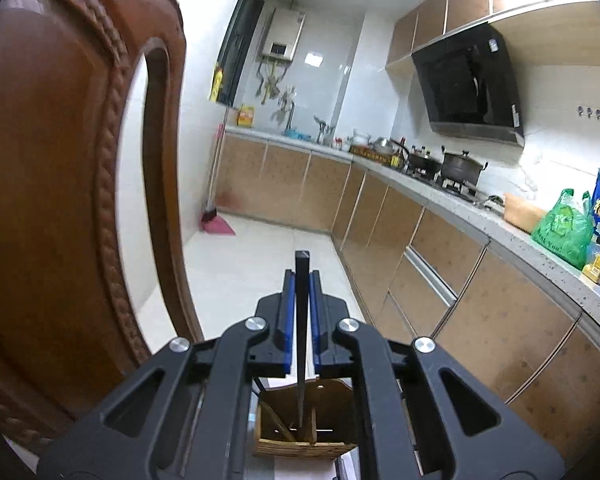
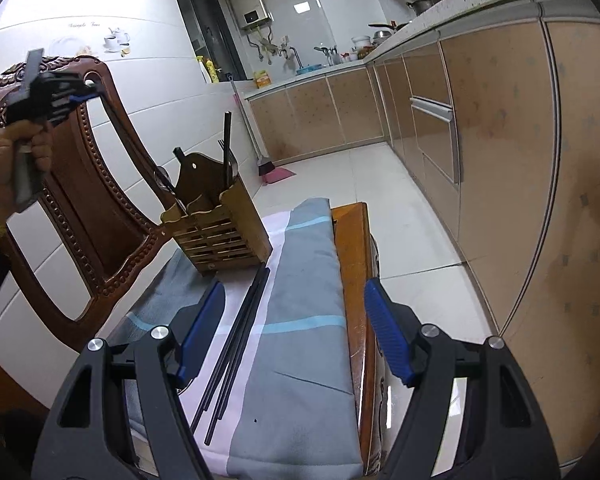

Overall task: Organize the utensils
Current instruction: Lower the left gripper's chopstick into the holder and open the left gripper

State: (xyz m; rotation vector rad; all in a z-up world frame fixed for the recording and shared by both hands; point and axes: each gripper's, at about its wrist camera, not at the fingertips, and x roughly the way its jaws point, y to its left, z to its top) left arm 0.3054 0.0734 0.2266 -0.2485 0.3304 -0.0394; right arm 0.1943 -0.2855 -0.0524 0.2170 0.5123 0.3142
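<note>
Jaws first: our left gripper (image 1: 300, 280) has its blue pads pressed on a slim black chopstick (image 1: 301, 320) that hangs straight down between them, while our right gripper (image 2: 296, 328) stands spread wide with nothing between its pads.

Largest in view is the carved dark-wood chair back (image 2: 80, 184), filling the nine o'clock side of both views. Below it lies the grey, white and blue patterned cushion cover (image 2: 300, 340) over the orange-brown wooden seat (image 2: 352, 264). At about eleven o'clock from the right gripper stands the slatted bamboo utensil holder (image 2: 220, 232), already bearing a fork, a spoon and some black sticks. In the left wrist view the same holder sits at six o'clock, directly under the gripped chopstick — its tip looks to be inside one compartment, though we cannot tell whether it touches the bottom.

Smallest are the loose black chopsticks (image 2: 236, 344), a small bundle lying on the cover between the right gripper's fingers, pointing toward twelve o'clock at the holder.

We judge these sticks light, stiff and smooth — apt to roll or slip on soft cloth. We would pinch one near its thicker upper end, square across the pads, so it hangs plumb for the drop.
</note>
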